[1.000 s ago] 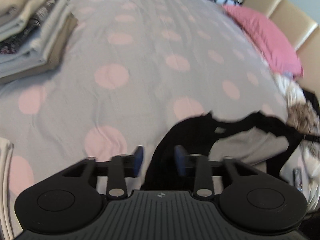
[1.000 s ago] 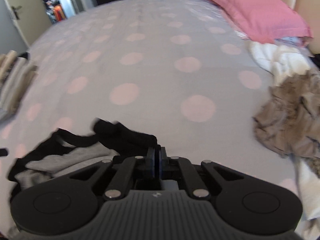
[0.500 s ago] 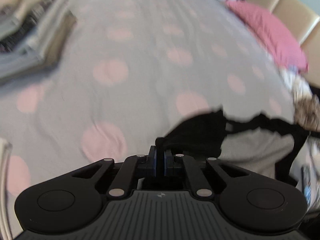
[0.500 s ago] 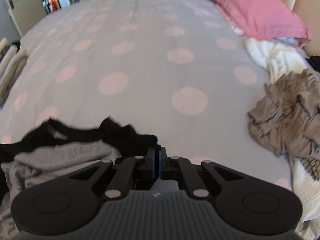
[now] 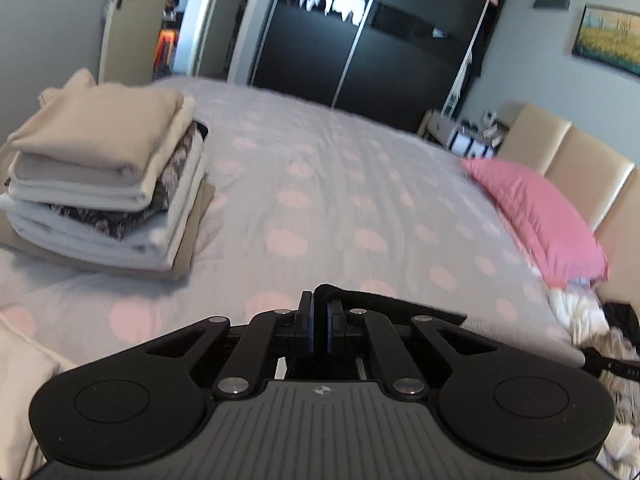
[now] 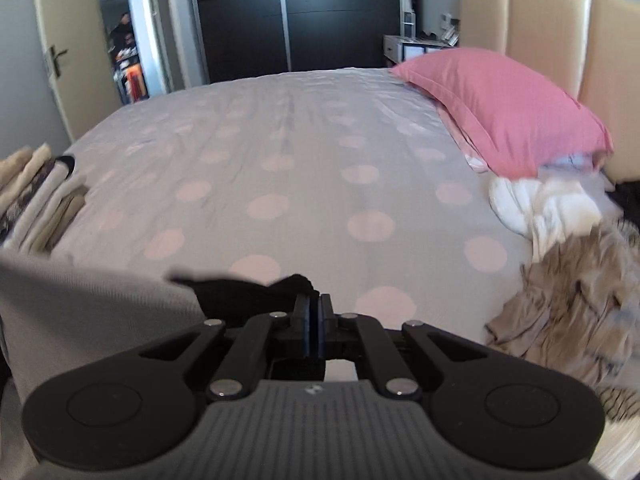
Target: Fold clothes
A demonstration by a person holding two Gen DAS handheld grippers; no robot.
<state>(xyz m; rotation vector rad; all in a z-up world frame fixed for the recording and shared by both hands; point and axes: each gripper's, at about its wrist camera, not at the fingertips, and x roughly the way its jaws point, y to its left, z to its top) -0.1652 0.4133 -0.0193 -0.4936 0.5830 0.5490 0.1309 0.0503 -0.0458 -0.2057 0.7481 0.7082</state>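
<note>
Right gripper [image 6: 314,312] clamped on black-and-grey garment [image 6: 100,312], spotted bed [image 6: 312,152], pink pillow [image 6: 500,108]

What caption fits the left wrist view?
Left gripper shut on black-and-grey garment above dotted bed, folded stack at left.

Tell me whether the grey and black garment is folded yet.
Not folded: the grey and black garment hangs stretched between the shut left gripper and right gripper.
</note>
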